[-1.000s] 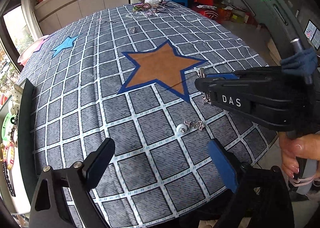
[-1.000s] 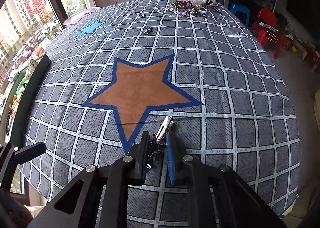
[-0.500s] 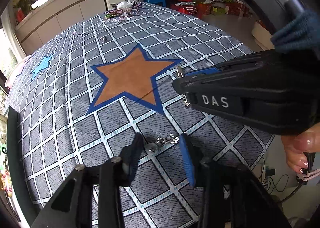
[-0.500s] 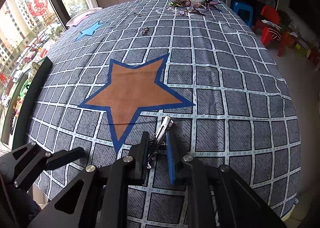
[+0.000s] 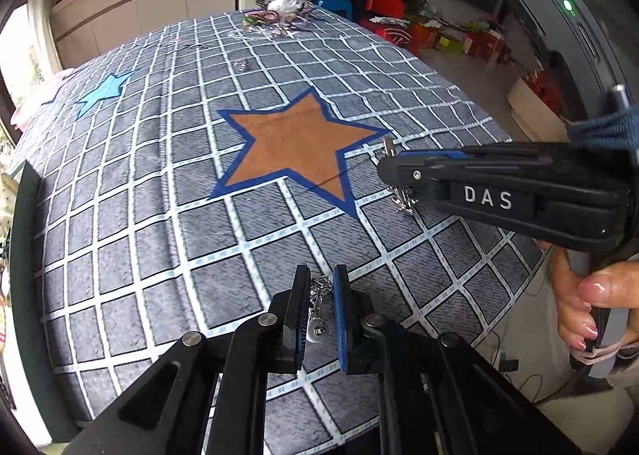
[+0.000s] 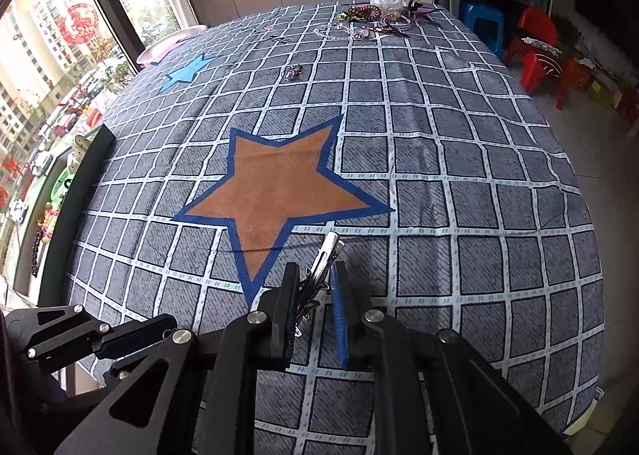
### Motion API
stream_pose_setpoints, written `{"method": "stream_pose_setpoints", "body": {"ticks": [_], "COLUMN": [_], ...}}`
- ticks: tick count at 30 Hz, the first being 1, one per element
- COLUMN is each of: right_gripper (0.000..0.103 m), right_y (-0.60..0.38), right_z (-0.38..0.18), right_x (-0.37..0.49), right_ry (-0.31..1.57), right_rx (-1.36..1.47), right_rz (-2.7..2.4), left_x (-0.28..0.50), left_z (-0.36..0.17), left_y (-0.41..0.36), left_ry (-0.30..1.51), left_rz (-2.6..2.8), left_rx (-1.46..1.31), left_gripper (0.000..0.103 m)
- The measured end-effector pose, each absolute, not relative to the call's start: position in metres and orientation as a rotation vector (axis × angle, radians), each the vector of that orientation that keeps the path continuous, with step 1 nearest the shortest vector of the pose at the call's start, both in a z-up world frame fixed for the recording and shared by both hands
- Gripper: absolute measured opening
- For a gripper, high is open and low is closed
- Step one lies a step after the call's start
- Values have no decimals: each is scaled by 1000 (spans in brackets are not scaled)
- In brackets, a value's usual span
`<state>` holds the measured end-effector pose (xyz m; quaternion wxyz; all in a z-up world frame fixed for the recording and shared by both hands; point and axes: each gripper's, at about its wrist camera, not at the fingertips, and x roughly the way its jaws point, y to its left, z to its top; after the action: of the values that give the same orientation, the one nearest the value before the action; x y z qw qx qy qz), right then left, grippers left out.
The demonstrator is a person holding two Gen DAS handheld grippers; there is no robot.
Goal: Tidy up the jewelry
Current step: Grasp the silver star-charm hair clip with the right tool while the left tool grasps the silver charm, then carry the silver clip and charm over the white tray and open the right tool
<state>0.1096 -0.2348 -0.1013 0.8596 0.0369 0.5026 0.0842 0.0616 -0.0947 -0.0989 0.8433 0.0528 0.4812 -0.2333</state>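
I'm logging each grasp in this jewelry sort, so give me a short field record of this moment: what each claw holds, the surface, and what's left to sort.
left claw: shut on a pearl earring with a silver chain
right claw: shut on a silver hair clip, its tip sticking out past the fingers
surface: grey checked cloth with an orange star
loose item: one small trinket lying alone beyond the star
unsorted pile: jewelry heap at the far edge
person: hand on the right claw's handle
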Motion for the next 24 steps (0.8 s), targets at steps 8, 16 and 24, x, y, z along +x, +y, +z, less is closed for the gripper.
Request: {"method": "stream_pose_setpoints", "body": {"ticks": [8, 16, 24], "right_gripper": [17, 17, 17], "right_y": [-216, -181, -125], "right_z": [-85, -65, -41], "right_x": [98, 98, 99], "right_ry": [1026, 997, 962], "right_rx": [86, 59, 19], "right_rz": [227, 287, 387], "left_x": [55, 53, 49], "left_z": [-73, -53, -39], "left_y": [-59, -14, 38], "left_ry": [976, 946, 904], "left_rz": [-430, -327, -236], "left_rx": [43, 3, -42], "left_gripper": [19, 19, 19]}}
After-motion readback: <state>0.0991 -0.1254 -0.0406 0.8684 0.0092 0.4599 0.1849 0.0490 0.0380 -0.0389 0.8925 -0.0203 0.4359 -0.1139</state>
